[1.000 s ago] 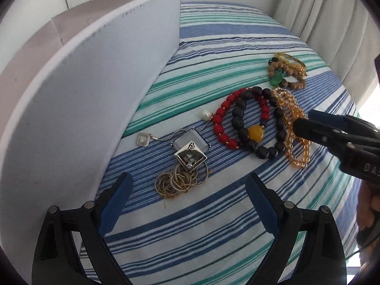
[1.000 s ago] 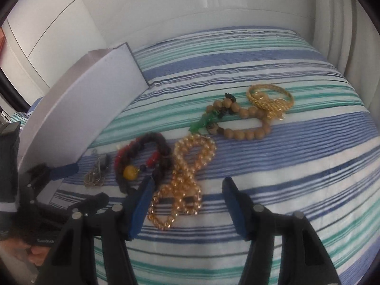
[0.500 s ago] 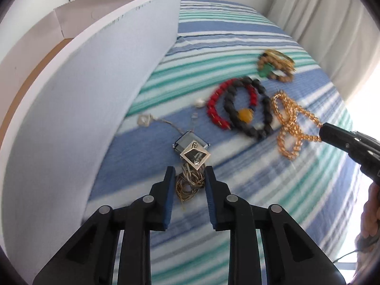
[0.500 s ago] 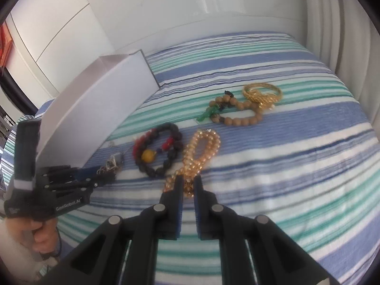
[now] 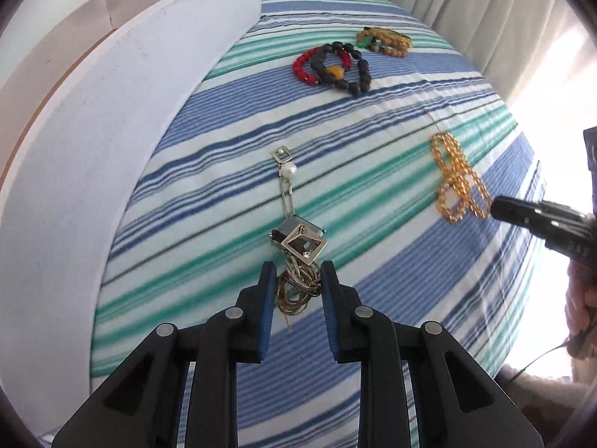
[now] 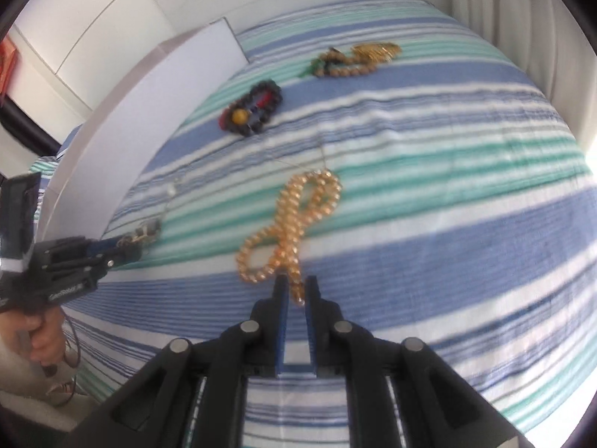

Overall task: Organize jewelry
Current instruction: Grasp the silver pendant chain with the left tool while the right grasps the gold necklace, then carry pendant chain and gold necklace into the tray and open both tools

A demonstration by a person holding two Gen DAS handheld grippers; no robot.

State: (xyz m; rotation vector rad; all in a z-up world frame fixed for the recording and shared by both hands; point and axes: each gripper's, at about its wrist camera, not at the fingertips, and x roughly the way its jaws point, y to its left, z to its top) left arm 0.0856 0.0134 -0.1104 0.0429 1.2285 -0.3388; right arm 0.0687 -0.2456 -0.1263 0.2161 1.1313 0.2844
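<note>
- Holding two pieces at once, one per hand; nothing shows inside the white box [image 5: 123, 119] yet, though I see only its outer wall and a strip of the inside, so I judge the sorting barely begun.
- Nearest, my left gripper [image 5: 296, 280]: fingers closed to a narrow gap, pinching the coiled chain of the pendant necklace [image 5: 300, 240]. Its square pendant lies just past the fingertips; the link, pearl and small square end trail away over the striped bed [image 5: 391, 119].
- My right gripper [image 6: 295, 291]: fingers almost together, nipping the near end of the gold bead strand [image 6: 294, 220]. The rest lies in a loose figure-eight on the cover.
- Farther out, untouched: red and black bead bracelets [image 5: 332, 65], overlapping, near the box's far corner.
- Farthest: wooden bead bracelet with a green piece [image 5: 377, 43], touching a gold bangle [image 5: 395, 37].
- Left to do, by my reckoning: all four groups need placing.
</note>
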